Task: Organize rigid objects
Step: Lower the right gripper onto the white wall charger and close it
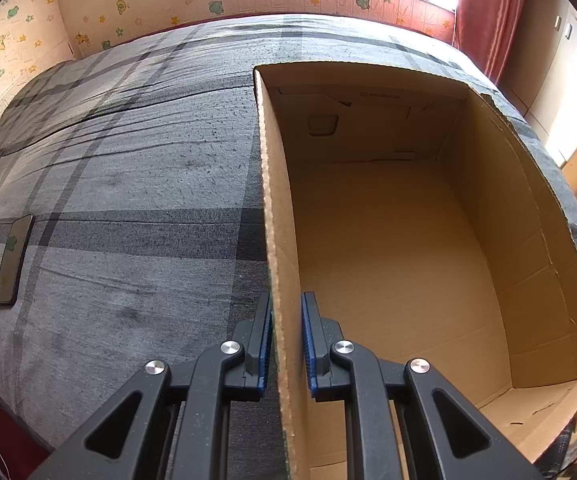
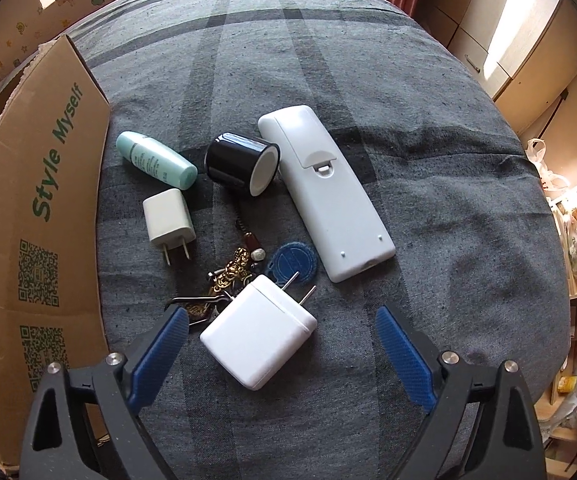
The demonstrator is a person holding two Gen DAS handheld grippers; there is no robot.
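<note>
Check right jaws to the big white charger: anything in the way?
Nothing visible. The right gripper stands open astride the large white charger, pads not touching it. The key bunch lies against the charger's far-left edge, beside the left pad.

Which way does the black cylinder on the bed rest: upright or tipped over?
Tipped over. The black cylinder lies on its side on the bedspread, its white round end facing sideways.

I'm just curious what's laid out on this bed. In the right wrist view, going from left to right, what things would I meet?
Cardboard box → mint-green bottle → black roll with a white end → white remote, lying face down. The two chargers and the keys overlap these across the width, so I leave them out.
</note>
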